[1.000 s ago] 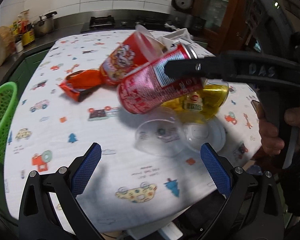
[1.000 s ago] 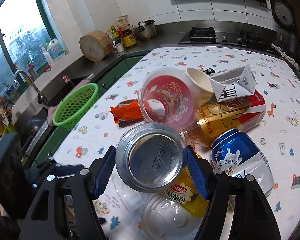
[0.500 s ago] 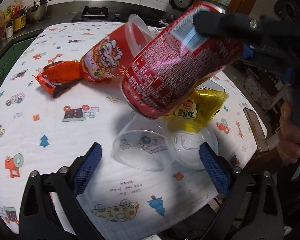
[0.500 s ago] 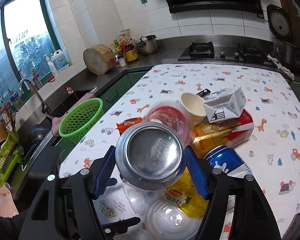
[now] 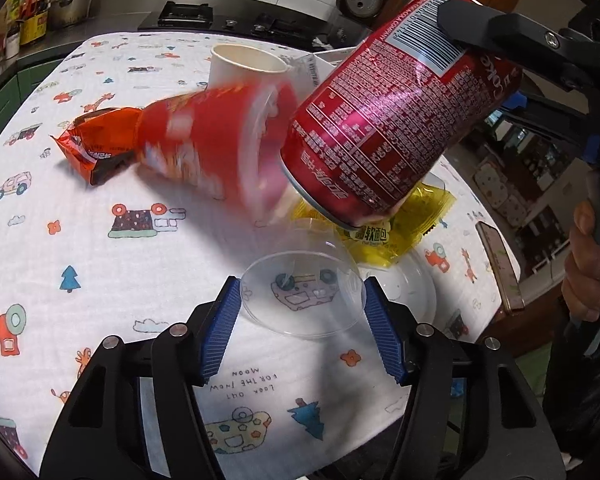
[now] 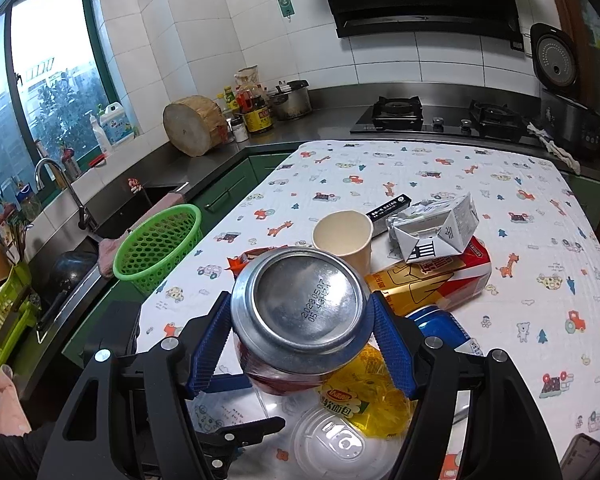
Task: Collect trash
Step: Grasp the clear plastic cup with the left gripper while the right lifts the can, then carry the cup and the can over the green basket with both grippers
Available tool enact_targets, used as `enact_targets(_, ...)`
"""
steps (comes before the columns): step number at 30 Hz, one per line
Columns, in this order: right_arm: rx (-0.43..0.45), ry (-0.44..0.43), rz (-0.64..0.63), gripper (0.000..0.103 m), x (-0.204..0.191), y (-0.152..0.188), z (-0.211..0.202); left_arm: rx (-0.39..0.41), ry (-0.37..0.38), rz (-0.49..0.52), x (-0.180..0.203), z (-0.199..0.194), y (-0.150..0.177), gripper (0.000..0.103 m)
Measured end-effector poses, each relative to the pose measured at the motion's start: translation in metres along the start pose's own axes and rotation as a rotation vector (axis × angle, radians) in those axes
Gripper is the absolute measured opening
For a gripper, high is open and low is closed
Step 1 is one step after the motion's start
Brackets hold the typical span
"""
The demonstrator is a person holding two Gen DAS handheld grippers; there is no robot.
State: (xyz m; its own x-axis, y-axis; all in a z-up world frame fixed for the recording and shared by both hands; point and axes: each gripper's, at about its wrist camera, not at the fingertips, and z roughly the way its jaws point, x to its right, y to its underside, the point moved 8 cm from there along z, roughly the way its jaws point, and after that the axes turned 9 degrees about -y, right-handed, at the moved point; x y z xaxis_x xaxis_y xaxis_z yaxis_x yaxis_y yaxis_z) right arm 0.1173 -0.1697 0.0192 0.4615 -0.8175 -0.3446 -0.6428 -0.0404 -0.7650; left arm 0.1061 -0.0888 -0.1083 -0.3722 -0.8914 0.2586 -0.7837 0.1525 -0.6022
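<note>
Your right gripper (image 6: 302, 338) has the red soda can (image 5: 388, 120) clamped by its sides, lifted clear above the trash piled by the table's (image 5: 100, 280) near right corner. Below, your left gripper (image 5: 300, 322) is closing its jaws around the clear plastic cup (image 5: 304, 292) lying there; the pads look to be at its rim. Beside the cup lie a yellow wrapper (image 5: 416, 216) and a clear lid (image 6: 332, 440). The green basket (image 6: 156, 248) sits at the table's left edge.

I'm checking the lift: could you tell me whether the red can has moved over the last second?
Yes. The red can, held in the right gripper, has risen: the green basket now sits lower in the right wrist view.
</note>
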Motion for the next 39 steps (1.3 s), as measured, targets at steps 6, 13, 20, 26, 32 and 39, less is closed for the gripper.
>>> enact_targets(6, 0.005, -0.007, -0.015, 0.066, -0.006, -0.004, -0.004, 0.024, -0.012, 0.023, -0.001, -0.016, 0.002, 0.06)
enact_targets(13, 0.0, -0.04, -0.05, 0.066, -0.025, -0.015, -0.005, 0.067, -0.037, 0.041, -0.012, -0.052, 0.005, 0.06)
enact_targets(20, -0.034, -0.088, -0.102, 0.066, -0.059, -0.033, 0.022, 0.167, -0.138, 0.003, -0.056, -0.104, -0.006, 0.06)
enact_targets(26, -0.09, -0.148, -0.131, 0.066, -0.097, -0.049, 0.07, 0.237, -0.283, -0.112, -0.136, -0.147, -0.018, 0.06)
enact_targets(32, -0.136, -0.203, -0.148, 0.066, -0.136, -0.065, 0.123, 0.253, -0.442, -0.242, -0.236, -0.174, -0.03, 0.06)
enact_targets(39, -0.196, -0.248, -0.134, 0.066, -0.175, -0.083, 0.199, 0.182, -0.571, -0.372, -0.335, -0.164, -0.031, 0.06)
